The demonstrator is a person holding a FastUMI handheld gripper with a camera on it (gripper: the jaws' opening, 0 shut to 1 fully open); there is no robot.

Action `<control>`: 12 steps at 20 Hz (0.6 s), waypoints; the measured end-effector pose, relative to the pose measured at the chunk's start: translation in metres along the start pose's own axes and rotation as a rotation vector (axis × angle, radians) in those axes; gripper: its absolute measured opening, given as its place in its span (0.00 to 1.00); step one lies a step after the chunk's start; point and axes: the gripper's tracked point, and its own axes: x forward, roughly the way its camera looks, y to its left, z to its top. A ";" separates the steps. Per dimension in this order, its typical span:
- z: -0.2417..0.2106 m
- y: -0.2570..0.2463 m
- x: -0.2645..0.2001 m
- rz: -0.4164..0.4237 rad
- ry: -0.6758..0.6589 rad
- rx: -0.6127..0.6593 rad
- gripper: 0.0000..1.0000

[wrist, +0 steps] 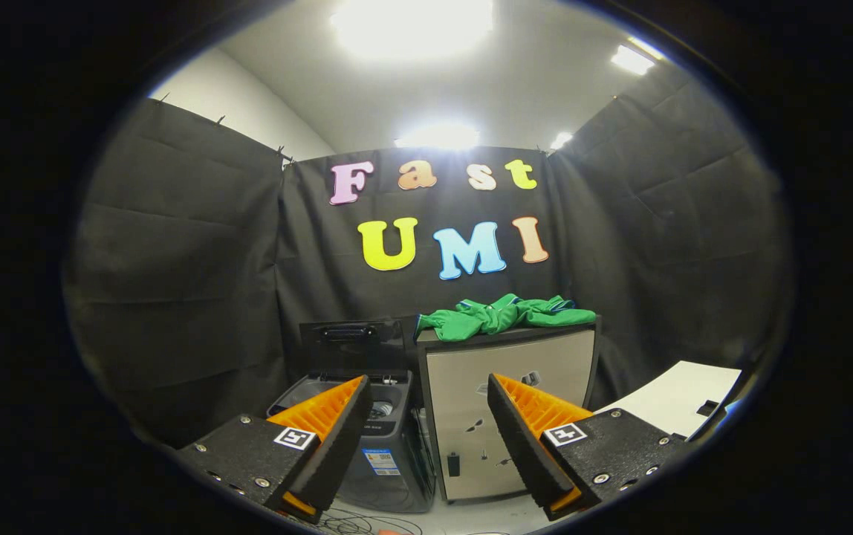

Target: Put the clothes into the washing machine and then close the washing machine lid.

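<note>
A crumpled green garment (504, 315) lies on top of a beige cabinet (508, 401), well beyond my fingers. To the cabinet's left stands a small dark grey top-loading washing machine (367, 446), its lid (352, 343) raised upright at the back and its tub open. My gripper (428, 416) is open, held back from both, with nothing between its fingers. The left finger overlaps the machine's front corner in the view, and the right finger overlaps the cabinet's front.
Black cloth walls close the booth at the back and on both sides. A white board or tabletop (675, 405) juts in at the right, behind the right finger. Loose cables (367, 524) lie on the pale floor in front of the machine.
</note>
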 end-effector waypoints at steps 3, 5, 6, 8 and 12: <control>0.000 0.007 -0.001 0.010 0.001 0.000 0.96; 0.000 0.011 -0.003 0.018 0.001 -0.007 0.96; 0.000 0.012 -0.003 0.022 -0.001 -0.011 0.96; 0.002 0.016 -0.003 0.033 -0.003 -0.010 0.96; 0.006 0.023 -0.002 0.043 0.000 -0.001 0.96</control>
